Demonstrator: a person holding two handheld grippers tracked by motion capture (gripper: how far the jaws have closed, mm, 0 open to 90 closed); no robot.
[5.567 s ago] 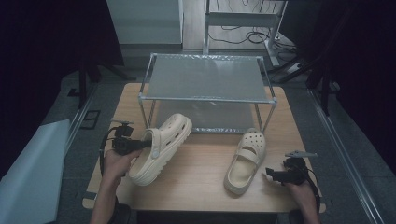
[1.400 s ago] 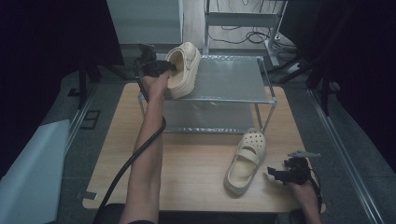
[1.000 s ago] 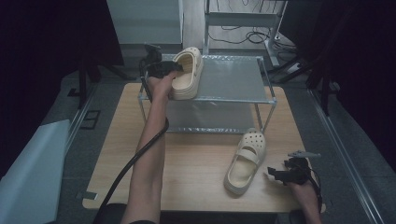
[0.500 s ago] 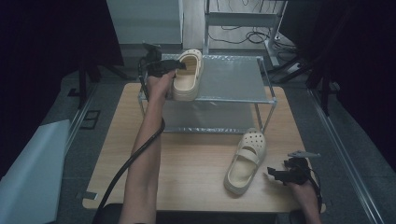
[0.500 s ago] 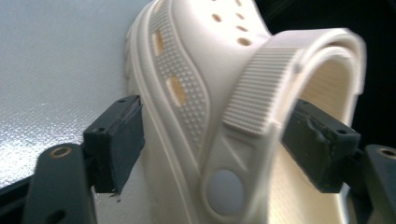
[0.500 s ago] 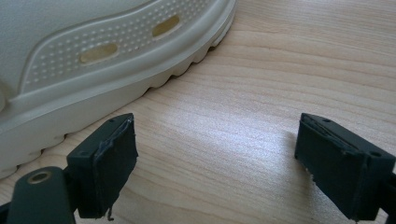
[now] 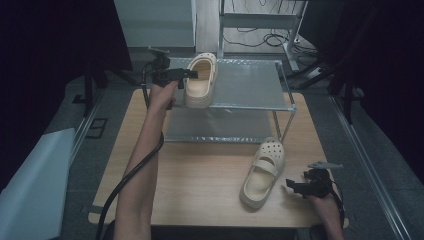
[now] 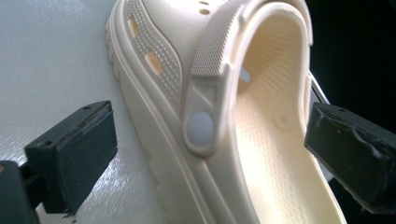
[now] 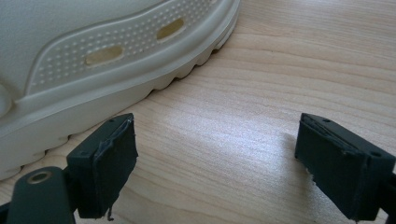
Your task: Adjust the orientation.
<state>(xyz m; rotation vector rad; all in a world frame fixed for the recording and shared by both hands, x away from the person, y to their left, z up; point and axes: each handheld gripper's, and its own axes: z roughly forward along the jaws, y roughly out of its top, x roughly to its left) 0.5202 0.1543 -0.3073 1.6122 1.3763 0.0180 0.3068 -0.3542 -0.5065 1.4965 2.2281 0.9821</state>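
Reaching the left gripper [image 7: 186,75] to the top of the metal rack [image 7: 250,90], jaws having just been opening around the heel of a cream clog [image 7: 201,80] sitting there; resting the right gripper [image 7: 292,187] on the wooden table [image 7: 200,180], just beside the second clog [image 7: 263,172]

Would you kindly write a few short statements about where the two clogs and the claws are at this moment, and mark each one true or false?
1. One cream clog sits on the top shelf of the metal rack. True.
2. The left claw is clamped on that clog. False: its pads stand off the clog, the heel between them untouched; the jaws have just been opening.
3. The other clog lies on the wooden table. True.
4. The right claw is gripping the clog on the table. False: it is open, beside the clog, holding nothing.
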